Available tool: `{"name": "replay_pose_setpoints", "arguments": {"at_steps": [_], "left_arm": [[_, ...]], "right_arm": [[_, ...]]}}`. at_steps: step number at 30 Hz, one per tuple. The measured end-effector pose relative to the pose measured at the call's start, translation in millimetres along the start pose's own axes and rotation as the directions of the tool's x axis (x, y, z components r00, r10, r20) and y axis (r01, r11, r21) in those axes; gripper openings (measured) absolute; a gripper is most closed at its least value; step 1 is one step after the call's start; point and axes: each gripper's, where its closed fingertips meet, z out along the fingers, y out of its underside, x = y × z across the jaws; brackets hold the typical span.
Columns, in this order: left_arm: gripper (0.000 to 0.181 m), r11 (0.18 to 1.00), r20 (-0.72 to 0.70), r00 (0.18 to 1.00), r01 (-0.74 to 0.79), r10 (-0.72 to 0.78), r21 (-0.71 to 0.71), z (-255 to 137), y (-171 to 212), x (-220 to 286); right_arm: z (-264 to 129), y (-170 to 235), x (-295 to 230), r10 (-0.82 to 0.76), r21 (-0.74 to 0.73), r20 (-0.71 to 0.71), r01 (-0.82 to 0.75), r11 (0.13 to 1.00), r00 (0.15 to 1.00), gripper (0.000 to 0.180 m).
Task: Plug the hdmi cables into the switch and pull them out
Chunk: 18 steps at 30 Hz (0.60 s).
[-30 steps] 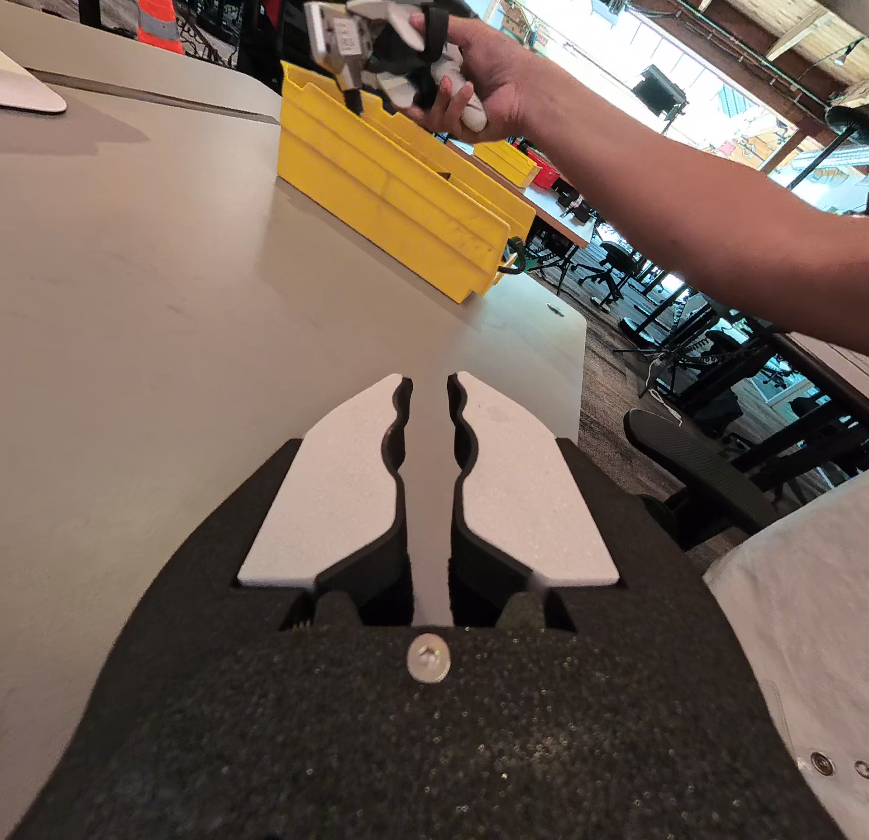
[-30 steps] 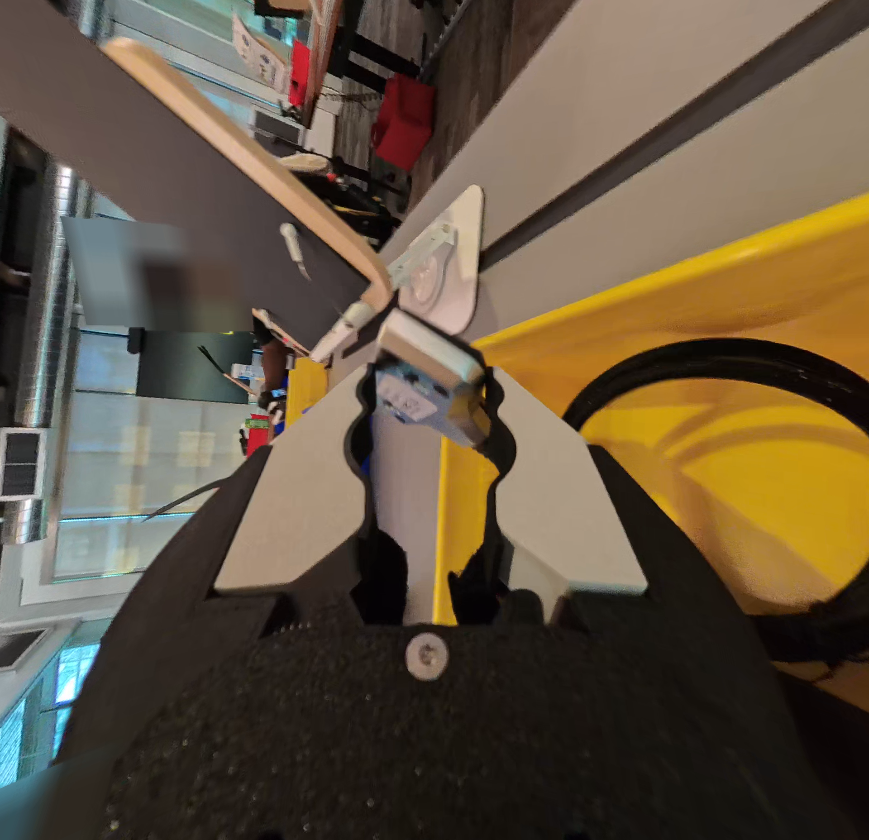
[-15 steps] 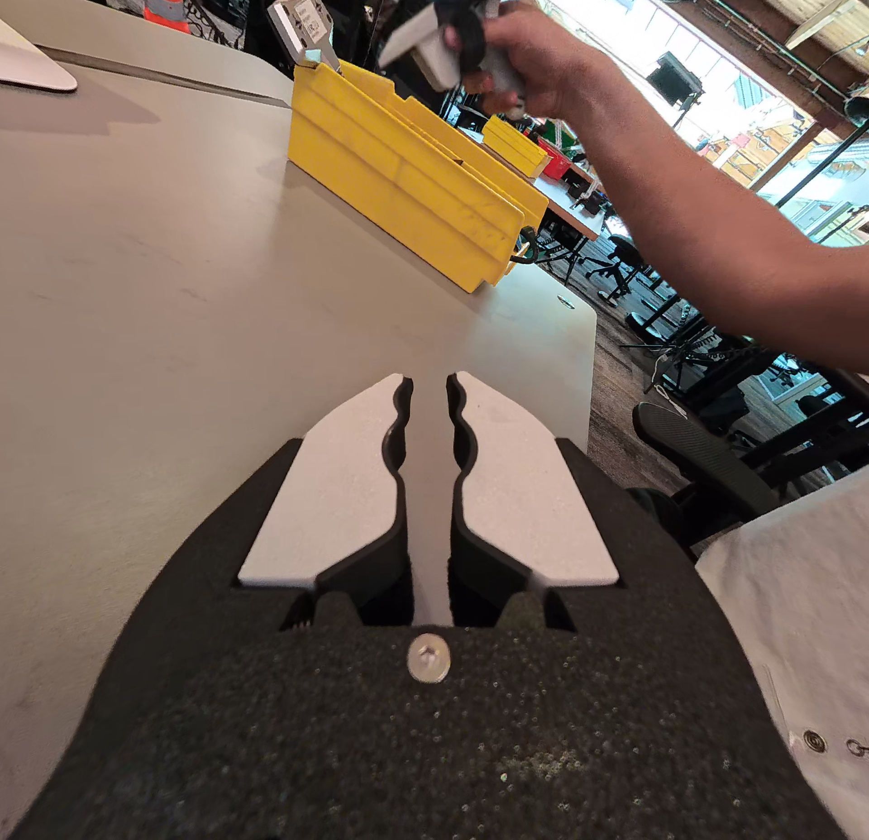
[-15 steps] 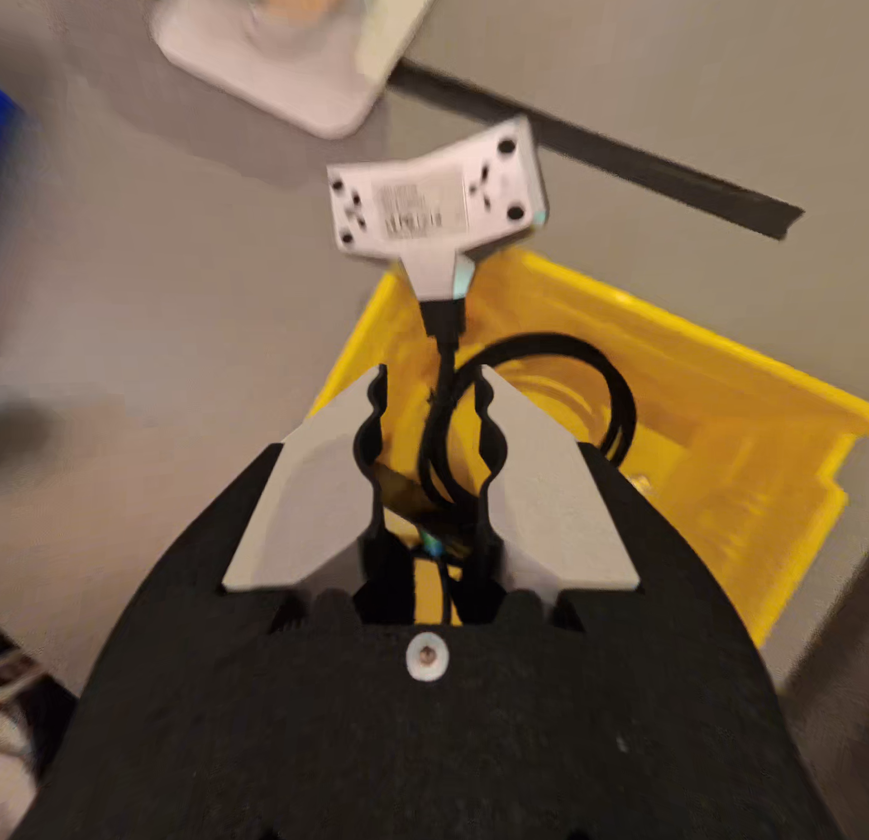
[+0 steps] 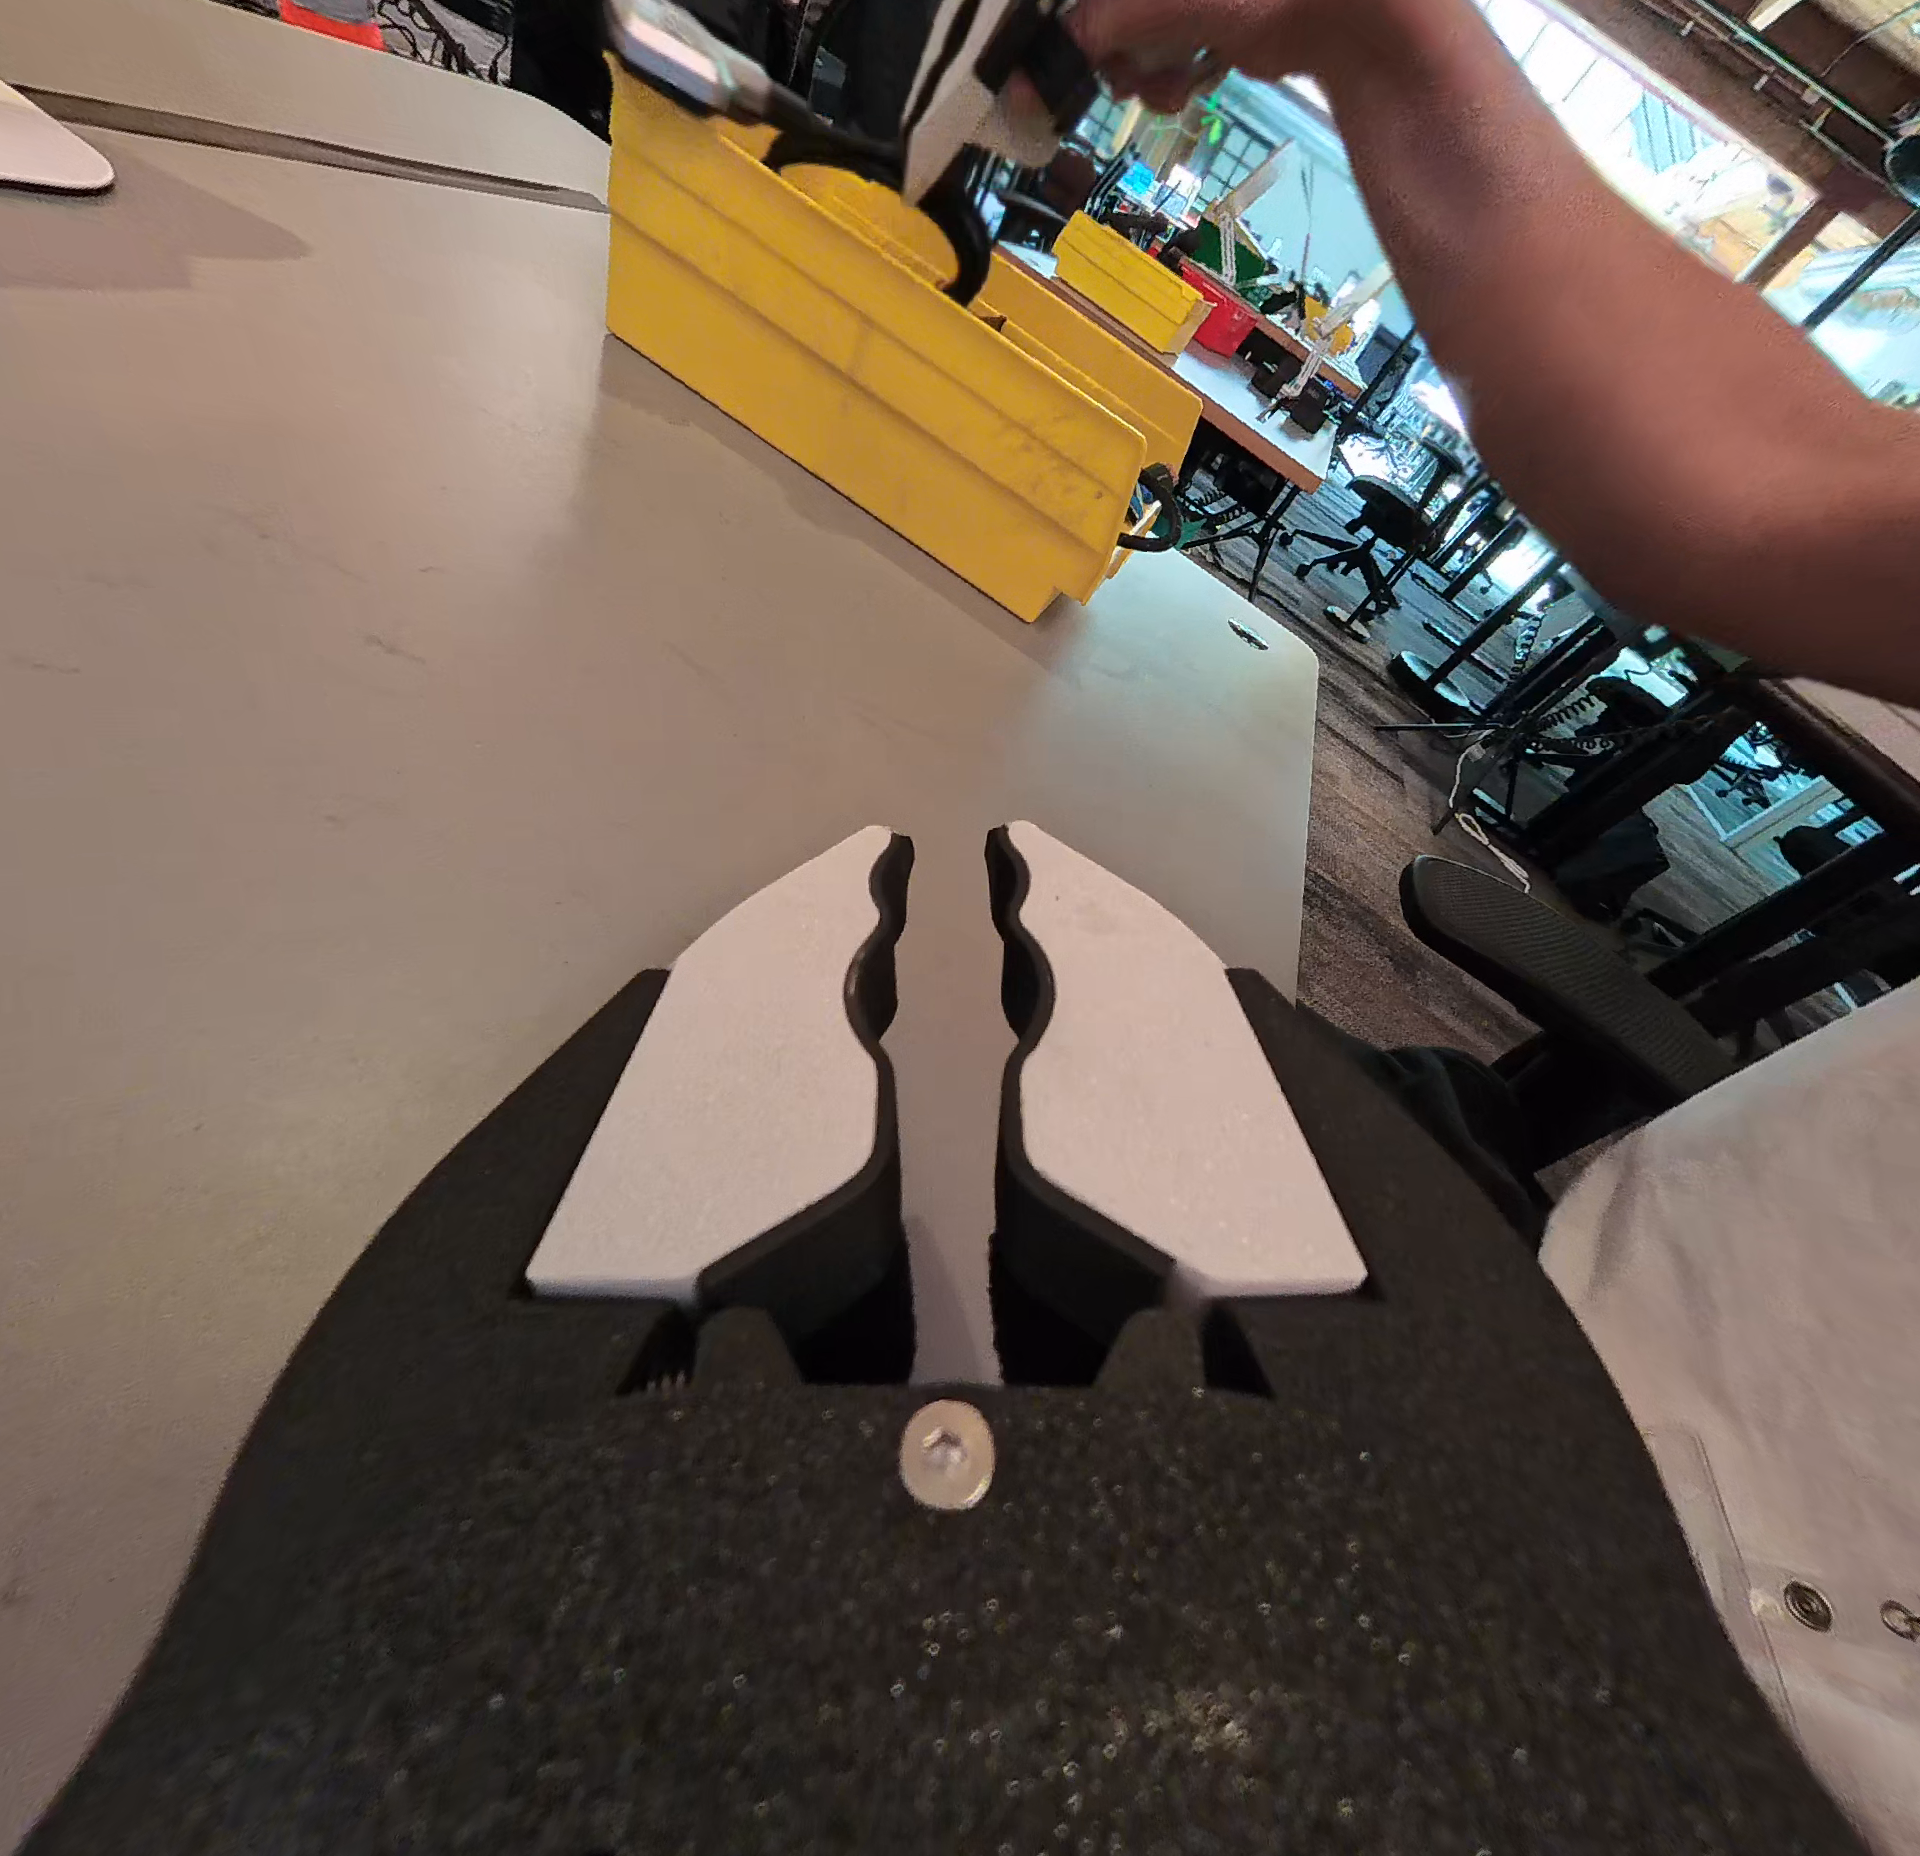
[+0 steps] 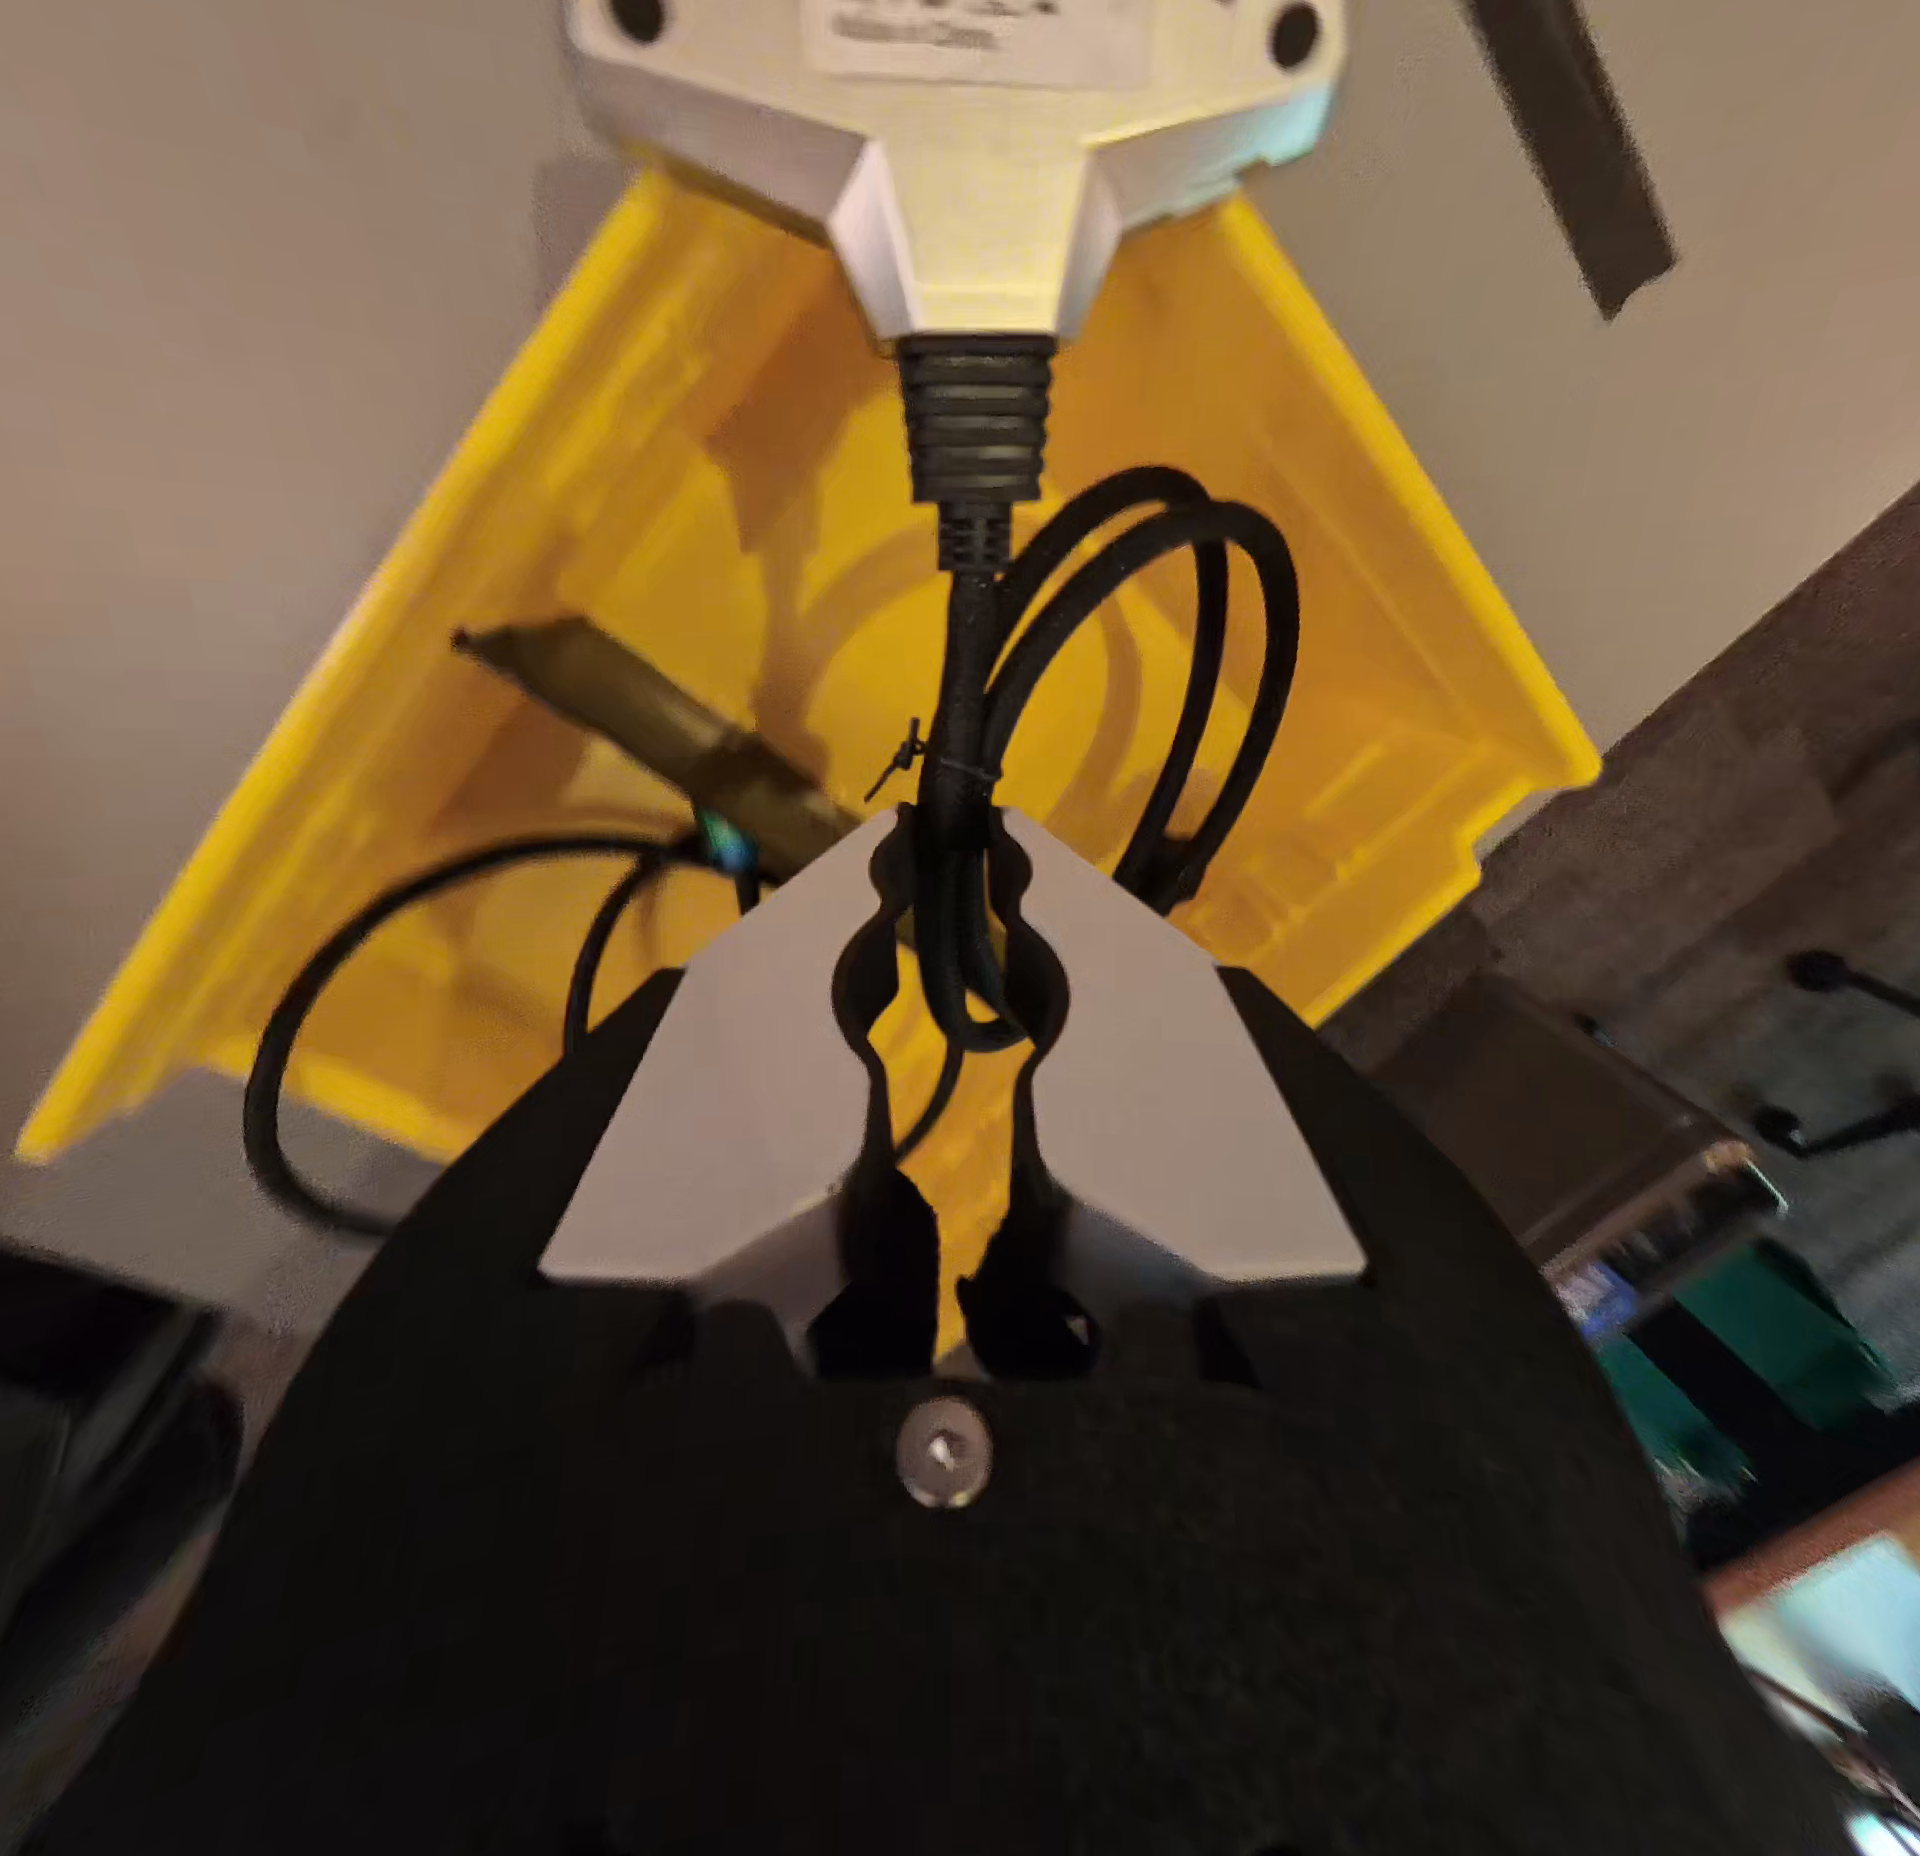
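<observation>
Jaws of right gripper [image 6: 951, 830] pinch switch [image 6: 951, 61] cable [image 6: 961, 871] — left gripper [image 5: 949, 845] narrowly parted, empty, shown elsewhere.

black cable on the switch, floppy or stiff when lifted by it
Probably floppy: the black cable hangs in tied loops below the right tool. The switch looks light but may swing and twist. Nothing looks fragile.

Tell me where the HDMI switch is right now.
The HDMI switch hangs at the top of the right wrist view, above the yellow bin, its black cable pinched in the right tool.
</observation>
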Motion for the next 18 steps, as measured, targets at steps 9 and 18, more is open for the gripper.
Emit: {"name": "replay_pose_setpoints", "arguments": {"at_steps": [9,18], "left_arm": [[0.014,1.0,-0.004,1.0,-0.028,0.028,-0.007,2.9,-1.3,6.6],[0.014,0.999,-0.015,0.999,-0.04,0.039,-0.028,4.3,5.1,10.2]], "right_arm": [[60.5,-3.3,-18.3,0.053,-0.184,0.166,-0.021,0.983,0.985,0.013],[64.1,-12.7,-18.2,0.133,-0.005,0.276,-0.137,0.991,0.952,0.023]]}}
